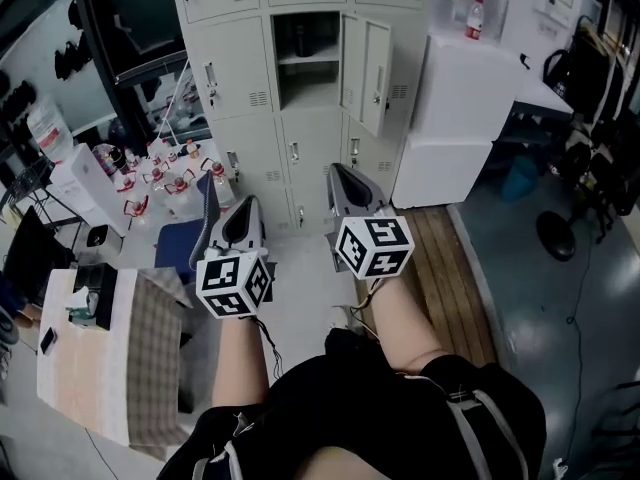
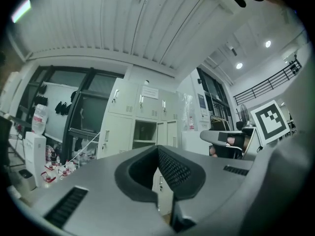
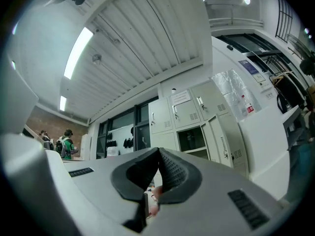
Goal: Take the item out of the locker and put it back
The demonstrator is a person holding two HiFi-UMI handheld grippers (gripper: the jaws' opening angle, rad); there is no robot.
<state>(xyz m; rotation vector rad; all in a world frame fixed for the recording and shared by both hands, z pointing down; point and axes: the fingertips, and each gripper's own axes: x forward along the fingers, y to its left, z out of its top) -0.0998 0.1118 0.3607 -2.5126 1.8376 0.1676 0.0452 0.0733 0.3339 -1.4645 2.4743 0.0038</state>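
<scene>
Fingers (image 2: 174,171) together, left gripper (image 2: 157,149), right gripper (image 3: 158,151); one locker (image 1: 308,93) open.

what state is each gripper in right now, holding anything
left gripper: closed, holding nothing
right gripper: closed, holding nothing

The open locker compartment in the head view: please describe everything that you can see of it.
The open locker compartment sits in the middle column of a pale grey, metal-looking locker bank, with closed doors around it. Its door is swung out to the right. Inside, a shelf divides it. A dark item stands on the shelf, and the space below looks empty. Neither gripper touches it.
</scene>
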